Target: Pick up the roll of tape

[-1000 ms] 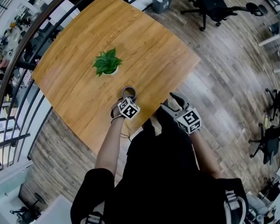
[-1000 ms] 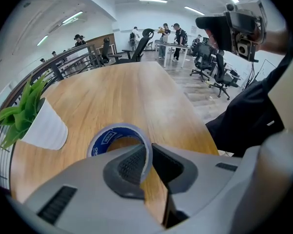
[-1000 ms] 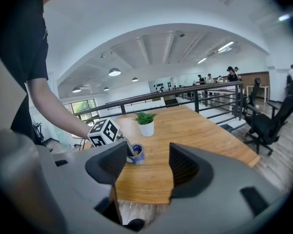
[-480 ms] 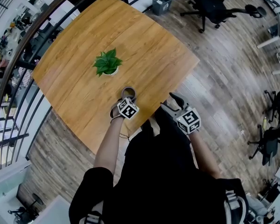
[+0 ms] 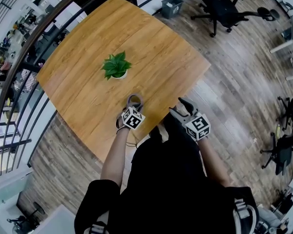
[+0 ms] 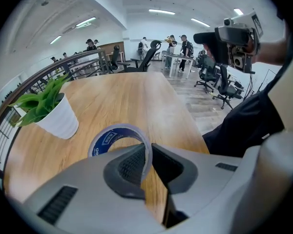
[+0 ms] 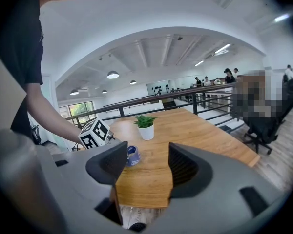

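The roll of tape (image 5: 134, 100), clear with a blue printed core, is near the front edge of the wooden table (image 5: 83, 52). My left gripper (image 5: 133, 106) is shut on it. In the left gripper view the roll's near wall (image 6: 145, 152) is pinched between the two dark pads, and the ring (image 6: 107, 139) stands out ahead over the tabletop. My right gripper (image 5: 178, 107) hovers at the table's front corner, open, with nothing between its fingers. The right gripper view shows the tape (image 7: 133, 156) beside the left gripper's marker cube (image 7: 95, 133), well ahead of the open right gripper (image 7: 147, 167).
A small green plant in a white pot (image 5: 116, 66) stands mid-table, just beyond the tape. A dark railing (image 5: 19, 57) curves along the table's far left side. Office chairs (image 5: 224, 4) and a grey bin (image 5: 171, 4) stand on the wood floor beyond.
My left gripper, still holding the tape, has tilted and shifted slightly toward me. My right gripper has stayed where it was.
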`<move>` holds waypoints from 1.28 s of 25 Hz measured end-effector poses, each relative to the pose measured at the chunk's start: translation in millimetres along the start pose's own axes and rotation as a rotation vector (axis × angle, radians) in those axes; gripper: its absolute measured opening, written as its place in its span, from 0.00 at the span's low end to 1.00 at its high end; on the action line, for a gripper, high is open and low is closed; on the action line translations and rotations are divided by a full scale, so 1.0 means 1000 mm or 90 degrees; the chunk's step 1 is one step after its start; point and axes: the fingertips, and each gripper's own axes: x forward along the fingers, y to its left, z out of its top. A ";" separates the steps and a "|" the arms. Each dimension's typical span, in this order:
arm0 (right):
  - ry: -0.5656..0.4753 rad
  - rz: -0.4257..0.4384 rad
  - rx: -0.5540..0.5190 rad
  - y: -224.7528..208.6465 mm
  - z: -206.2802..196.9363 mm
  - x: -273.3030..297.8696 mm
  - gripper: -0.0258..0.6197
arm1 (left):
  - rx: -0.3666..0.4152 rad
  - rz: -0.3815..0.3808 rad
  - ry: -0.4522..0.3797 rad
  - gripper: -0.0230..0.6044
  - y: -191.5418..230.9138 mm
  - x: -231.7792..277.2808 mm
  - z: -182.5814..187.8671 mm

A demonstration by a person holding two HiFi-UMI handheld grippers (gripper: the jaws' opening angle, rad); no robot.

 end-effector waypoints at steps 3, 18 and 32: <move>-0.001 0.001 -0.002 0.003 0.000 0.002 0.47 | -0.019 0.009 -0.024 0.13 -0.001 -0.011 0.003; -0.009 0.022 -0.025 0.029 0.004 0.012 0.48 | -0.104 0.040 -0.178 0.13 -0.003 -0.077 0.019; -0.009 0.025 -0.046 0.042 0.010 0.026 0.46 | -0.162 0.039 -0.290 0.13 -0.015 -0.136 0.035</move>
